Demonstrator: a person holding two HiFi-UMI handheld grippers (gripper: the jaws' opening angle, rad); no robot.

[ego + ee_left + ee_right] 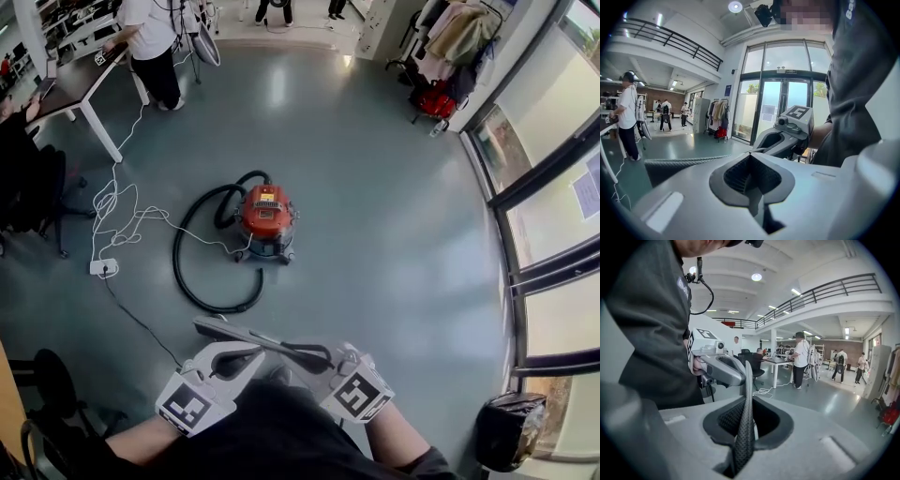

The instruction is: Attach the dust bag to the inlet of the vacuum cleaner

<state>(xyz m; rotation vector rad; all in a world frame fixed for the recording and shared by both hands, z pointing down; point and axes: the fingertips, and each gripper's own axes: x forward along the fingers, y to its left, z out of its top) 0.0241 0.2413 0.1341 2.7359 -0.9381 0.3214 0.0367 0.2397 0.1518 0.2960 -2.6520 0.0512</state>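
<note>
Head view: left gripper (255, 356) and right gripper (300, 356) both pinch the thin dust bag (234, 331); pulling apart could tear it before I reach the vacuum cleaner (267, 217).

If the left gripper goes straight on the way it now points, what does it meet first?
Probably the right gripper, facing it just ahead and holding the dust bag; the depth is unclear.

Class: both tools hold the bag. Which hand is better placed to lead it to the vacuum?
Left, marginally. The vacuum stands ahead, far from both, roughly in line with the left tool; the right tool sits further right. Both grip the bag.
</note>
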